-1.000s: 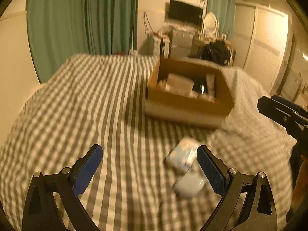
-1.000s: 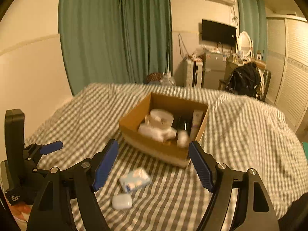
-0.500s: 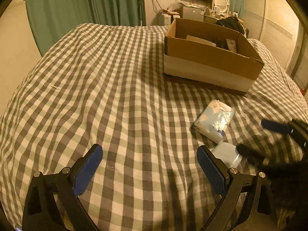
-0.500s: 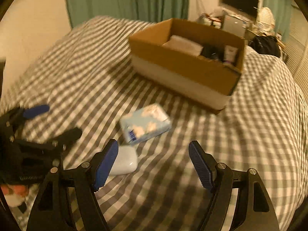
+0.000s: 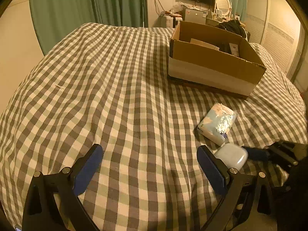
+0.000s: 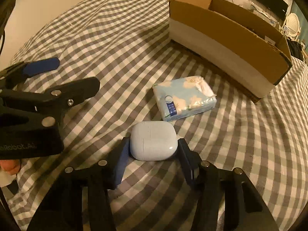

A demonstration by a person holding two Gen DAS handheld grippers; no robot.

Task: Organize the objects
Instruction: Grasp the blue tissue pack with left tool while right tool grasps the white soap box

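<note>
The right gripper pinches the case by its flat sides at 6 o'clock of the box; hard, light, slick; the left gripper hangs open.

The left wrist view looks from the bed's near edge across its checked cover toward the far curtains, fairly high and set back. The right wrist view sits low and close near the same edge, angled toward the far right corner. Both share the cardboard box, tissue pack and white earbud case
</note>
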